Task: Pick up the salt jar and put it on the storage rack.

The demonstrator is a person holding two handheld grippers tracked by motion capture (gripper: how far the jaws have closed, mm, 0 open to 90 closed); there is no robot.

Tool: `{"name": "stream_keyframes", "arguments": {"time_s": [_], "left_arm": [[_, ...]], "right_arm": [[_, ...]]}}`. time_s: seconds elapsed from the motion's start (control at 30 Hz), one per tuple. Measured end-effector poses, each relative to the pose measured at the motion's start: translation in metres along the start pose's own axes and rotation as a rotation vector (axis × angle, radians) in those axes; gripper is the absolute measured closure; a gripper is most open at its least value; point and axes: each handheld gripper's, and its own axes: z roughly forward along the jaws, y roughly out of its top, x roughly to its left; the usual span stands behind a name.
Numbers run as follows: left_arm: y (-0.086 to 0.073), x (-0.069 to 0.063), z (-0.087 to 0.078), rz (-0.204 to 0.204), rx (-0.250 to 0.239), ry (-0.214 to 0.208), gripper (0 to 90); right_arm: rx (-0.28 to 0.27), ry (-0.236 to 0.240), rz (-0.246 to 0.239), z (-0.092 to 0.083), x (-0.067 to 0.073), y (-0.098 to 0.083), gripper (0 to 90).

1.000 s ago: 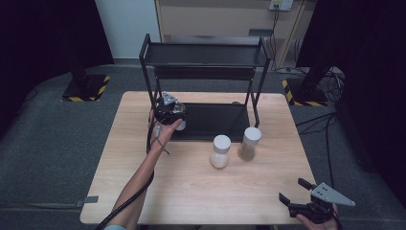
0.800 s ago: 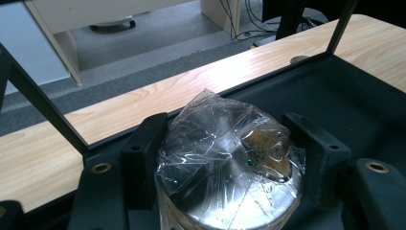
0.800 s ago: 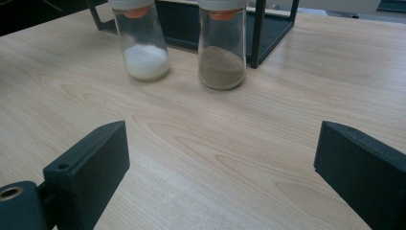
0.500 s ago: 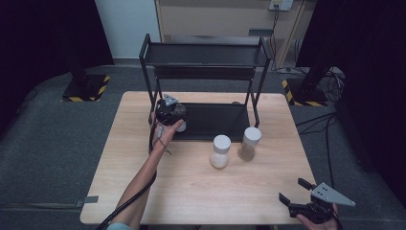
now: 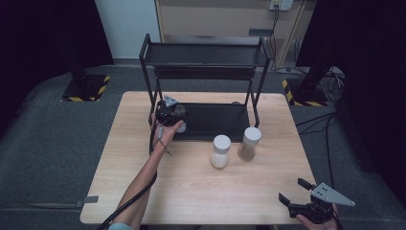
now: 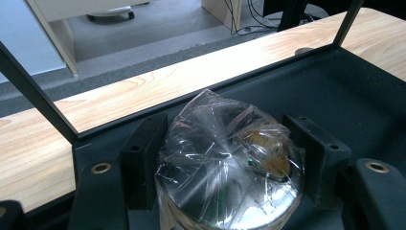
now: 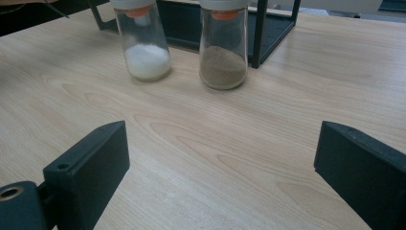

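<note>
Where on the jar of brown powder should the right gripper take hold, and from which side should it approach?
Grip the brown jar across its straight glass body, below the white cap, coming level from the near table edge. It stands upright, apart from the white jar, and the open right gripper already faces it. The rack post beside it probably rules out a side approach.

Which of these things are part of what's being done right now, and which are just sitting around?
In use:
- left hand-held gripper, shut on the plastic-wrapped jar
- black shelf rack, jar at its bottom tray

Lying about:
- white-powder jar
- brown-powder jar
- right hand-held gripper, open
</note>
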Motion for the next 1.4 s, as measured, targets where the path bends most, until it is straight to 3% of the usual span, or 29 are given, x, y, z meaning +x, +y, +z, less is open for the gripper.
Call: {"name": "stream_keyframes", "arguments": {"time_s": [0.37,0.43,0.57,0.8,0.93,1.4], "left_arm": [[0.001,0.0,0.0,0.004,0.008,-0.001,33.6],[0.004,0.0,0.001,0.008,0.018,0.0,27.9],[0.005,-0.002,-0.002,-0.004,-0.008,-0.003,15.7],[0.017,-0.003,-0.01,0.004,-0.028,-0.002,6.7],[0.022,-0.002,-0.016,-0.015,-0.038,0.001,1.7],[0.041,0.001,-0.045,0.027,-0.047,-0.037,1.2]], "right_arm": [[0.0,0.001,-0.001,0.0,0.0,0.0,5.0],[0.0,0.002,-0.001,0.0,0.0,0.0,5.0],[0.001,0.002,-0.001,0.0,0.0,0.0,5.0],[0.001,0.002,-0.001,0.0,0.0,0.0,5.0],[-0.001,0.003,-0.003,0.0,0.0,0.0,5.0],[-0.002,0.003,-0.007,-0.001,0.0,0.0,5.0]]}}
